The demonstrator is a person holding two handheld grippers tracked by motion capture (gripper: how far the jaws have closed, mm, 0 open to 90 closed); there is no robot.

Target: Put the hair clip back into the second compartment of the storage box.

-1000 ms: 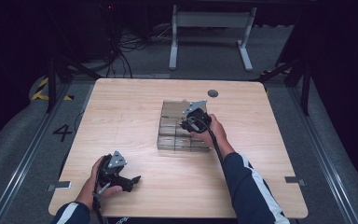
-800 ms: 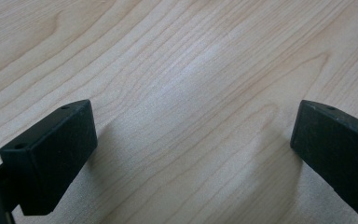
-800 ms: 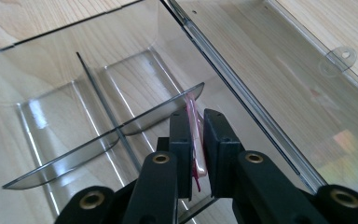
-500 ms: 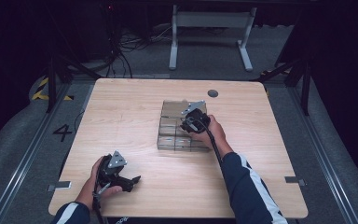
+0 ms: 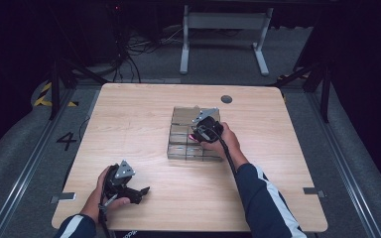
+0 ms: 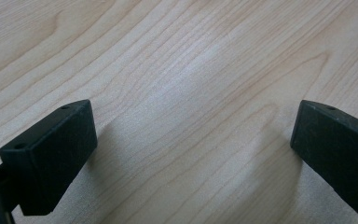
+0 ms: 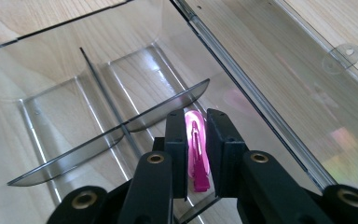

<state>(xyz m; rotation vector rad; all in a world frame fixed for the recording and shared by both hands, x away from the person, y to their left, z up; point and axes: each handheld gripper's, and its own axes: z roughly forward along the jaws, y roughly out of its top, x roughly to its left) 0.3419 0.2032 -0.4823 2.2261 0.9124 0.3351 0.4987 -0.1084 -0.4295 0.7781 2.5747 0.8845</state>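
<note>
1 pink clip [image 7: 196,154] between right tongs [image 7: 196,140], inside clear divided organizer [image 7: 121,88]

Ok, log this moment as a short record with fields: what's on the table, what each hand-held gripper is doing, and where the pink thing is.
surface: wooden table
container: clear plastic organizer box, split by dividers, near the table's middle
item: pink clip, standing between the right jaws inside a compartment of the box
right hand-held gripper: reaching down into the box, jaws nearly shut around the clip
left hand-held gripper: jaws open, nothing between them, low over bare wood at the table's near left
</note>
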